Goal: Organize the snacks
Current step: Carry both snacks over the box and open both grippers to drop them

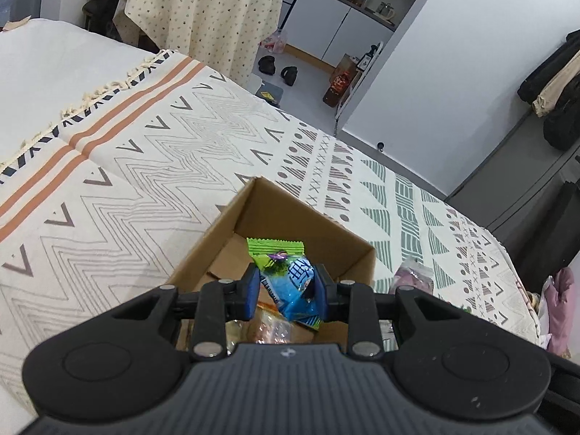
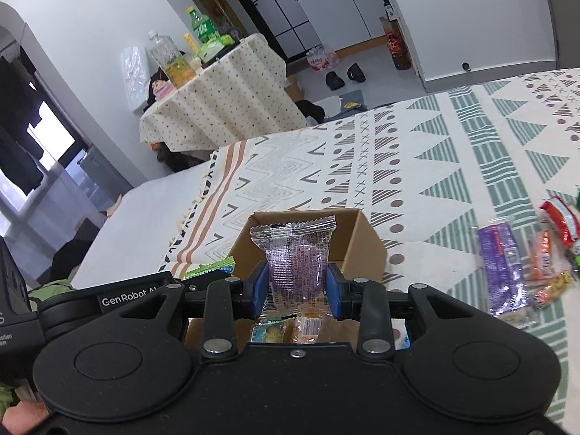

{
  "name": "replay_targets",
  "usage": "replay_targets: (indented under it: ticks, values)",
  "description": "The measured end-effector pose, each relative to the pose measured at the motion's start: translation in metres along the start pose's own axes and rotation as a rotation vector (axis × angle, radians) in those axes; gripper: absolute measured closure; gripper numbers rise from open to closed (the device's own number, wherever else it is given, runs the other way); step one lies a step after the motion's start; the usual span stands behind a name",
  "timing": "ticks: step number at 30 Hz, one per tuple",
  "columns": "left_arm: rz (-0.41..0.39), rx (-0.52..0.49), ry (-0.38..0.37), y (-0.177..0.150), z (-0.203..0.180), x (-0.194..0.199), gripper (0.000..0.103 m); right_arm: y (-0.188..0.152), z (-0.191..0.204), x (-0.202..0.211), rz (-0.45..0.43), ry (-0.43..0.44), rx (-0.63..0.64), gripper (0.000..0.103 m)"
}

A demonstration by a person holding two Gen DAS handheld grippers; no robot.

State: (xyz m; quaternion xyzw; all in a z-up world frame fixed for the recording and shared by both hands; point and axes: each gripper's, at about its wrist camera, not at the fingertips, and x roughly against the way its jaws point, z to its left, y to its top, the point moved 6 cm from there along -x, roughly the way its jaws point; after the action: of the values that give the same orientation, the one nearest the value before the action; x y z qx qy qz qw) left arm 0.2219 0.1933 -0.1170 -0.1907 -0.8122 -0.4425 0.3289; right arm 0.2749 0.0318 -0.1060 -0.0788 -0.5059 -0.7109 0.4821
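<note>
Left gripper (image 1: 288,290) pinches blue-green snack packet (image 1: 290,282) (above cardboard box (image 1: 261,214)).

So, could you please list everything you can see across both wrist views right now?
cardboard box: one, brown, open, on the bed, a few wrapped snacks inside.
blue-green packet: one, blue with a green end, over the box.
clear purple packet: one, see-through purple, over the box.
loose snacks: several, purple, orange and red, on the cover to the right of the box.
bed cover: one, cream with grey, green and orange patterns.
side table: one, under a dotted cream cloth, bottles on top.
slippers: two, black, on the floor.
left gripper: black with blue pads, shut on the blue-green packet.
right gripper: same build, shut on the clear purple packet.
</note>
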Motion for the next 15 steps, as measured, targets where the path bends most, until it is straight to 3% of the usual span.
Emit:
replay_targets:
  ticks: [9, 10, 12, 15]
  values:
    - [0.0, 0.027, -0.01, 0.01, 0.017, -0.011, 0.069, 0.004, 0.014, -0.027, 0.005, 0.013, 0.019, 0.067]
    - [0.004, 0.03, -0.004, 0.01, 0.019, -0.012, 0.066, 0.003, 0.014, -0.028, 0.0, 0.01, 0.021, 0.066]
    - [0.009, 0.037, 0.004, 0.01, 0.023, -0.011, 0.056, 0.002, 0.012, -0.027, -0.003, 0.01, 0.008, 0.054]
    - [0.007, 0.042, 0.014, 0.008, 0.025, -0.008, 0.044, 0.001, 0.004, -0.022, -0.011, 0.002, -0.019, 0.048]
